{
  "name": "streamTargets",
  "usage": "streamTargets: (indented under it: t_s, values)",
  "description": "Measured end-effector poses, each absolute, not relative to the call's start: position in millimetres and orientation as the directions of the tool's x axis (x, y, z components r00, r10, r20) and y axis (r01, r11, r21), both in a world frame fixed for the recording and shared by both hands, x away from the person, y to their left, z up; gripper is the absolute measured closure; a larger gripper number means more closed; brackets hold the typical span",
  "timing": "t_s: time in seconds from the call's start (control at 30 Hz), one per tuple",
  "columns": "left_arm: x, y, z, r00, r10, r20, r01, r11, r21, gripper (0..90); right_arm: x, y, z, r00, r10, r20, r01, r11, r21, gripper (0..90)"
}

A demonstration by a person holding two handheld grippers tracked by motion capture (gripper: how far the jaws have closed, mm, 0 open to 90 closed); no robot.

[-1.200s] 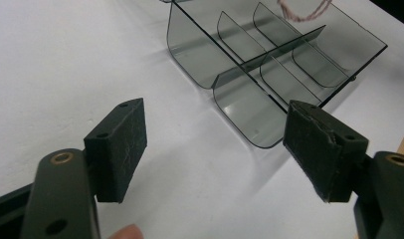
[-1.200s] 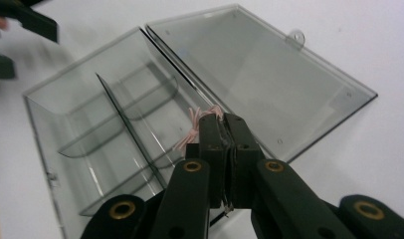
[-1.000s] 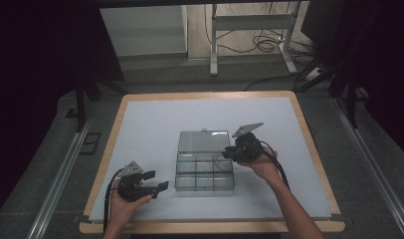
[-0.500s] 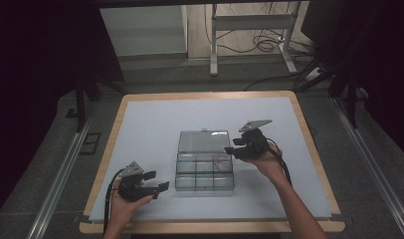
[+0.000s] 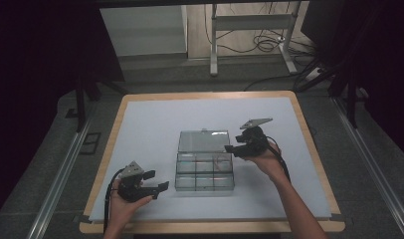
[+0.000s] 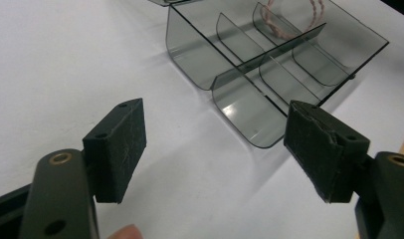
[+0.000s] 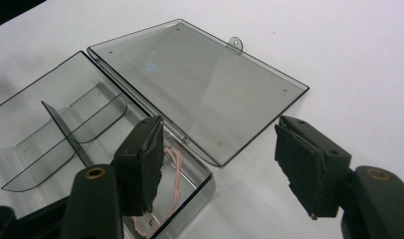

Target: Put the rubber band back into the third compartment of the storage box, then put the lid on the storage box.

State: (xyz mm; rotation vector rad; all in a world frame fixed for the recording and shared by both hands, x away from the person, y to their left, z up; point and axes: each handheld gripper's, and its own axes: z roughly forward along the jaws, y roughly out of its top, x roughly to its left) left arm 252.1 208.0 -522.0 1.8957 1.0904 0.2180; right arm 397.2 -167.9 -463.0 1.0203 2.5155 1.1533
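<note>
Right gripper view: right tongs [image 7: 217, 164] just spreading, released above unlabelled clear box [image 7: 140, 99]; left tongs [image 6: 215, 149] released.

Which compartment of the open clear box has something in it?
The corner compartment under the right gripper, beside the hinge: it holds a pink cord.

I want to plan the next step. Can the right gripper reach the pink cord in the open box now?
Probably yes. The lid lies flat open, the right gripper, jaws just opened and empty, hangs directly above the pink cord, nothing between.
</note>
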Motion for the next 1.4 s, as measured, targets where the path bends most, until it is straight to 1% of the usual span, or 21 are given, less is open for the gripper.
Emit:
streamTargets:
  t_s: [0.23, 0.57, 0.63, 0.83, 1.1, 1.4]
  values:
    - [251, 209, -521, 0.596, 0.756, -0.272, 0.598, -0.192, 0.778, 24.9, 407, -173, -467, -0.722, 0.675, 0.155, 0.550, 0.423, 0.720, 34.1]
    - [251, 205, -522, 0.602, 0.750, -0.275, 0.600, -0.197, 0.775, 24.6, 418, -175, -475, -0.708, 0.685, 0.170, 0.576, 0.421, 0.701, 34.5]
    - [252, 205, -522, 0.603, 0.749, -0.275, 0.601, -0.199, 0.774, 24.6, 423, -176, -476, -0.699, 0.689, 0.193, 0.590, 0.403, 0.700, 34.5]
    - [252, 203, -524, 0.605, 0.747, -0.277, 0.605, -0.204, 0.770, 24.5, 431, -178, -480, -0.688, 0.696, 0.203, 0.603, 0.394, 0.694, 34.7]
    - [252, 202, -524, 0.610, 0.742, -0.276, 0.604, -0.211, 0.768, 24.4, 438, -175, -483, -0.685, 0.692, 0.228, 0.611, 0.376, 0.696, 34.8]
    - [252, 201, -525, 0.612, 0.742, -0.274, 0.603, -0.213, 0.769, 24.2, 448, -168, -487, -0.667, 0.691, 0.278, 0.644, 0.347, 0.682, 34.8]
